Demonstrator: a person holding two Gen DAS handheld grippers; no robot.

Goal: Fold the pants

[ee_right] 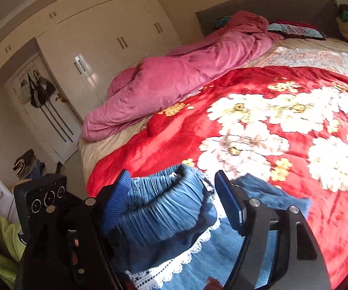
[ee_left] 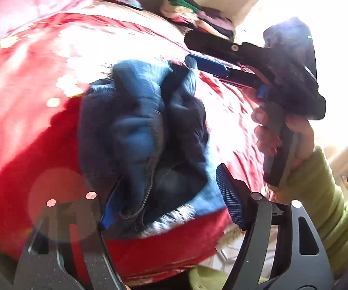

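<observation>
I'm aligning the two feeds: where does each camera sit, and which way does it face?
Left wrist: rides the left tongs, looking along them at bunched blue pants on the red floral blanket; right tongs and right hand in a green sleeve show.
Right wrist: rides the right tongs, facing up the bed toward the wardrobe; left tongs' body shows lower left.
Shared: pants, blanket.

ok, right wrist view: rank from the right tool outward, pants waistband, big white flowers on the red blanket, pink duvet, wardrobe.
1. Pants waistband, bunched between the open fingers of the right tool.
2. White flowers on the red blanket, ahead, to the right.
3. Pink duvet, along the bed's left side.
4. Wardrobe, against the wall, upper left.
</observation>
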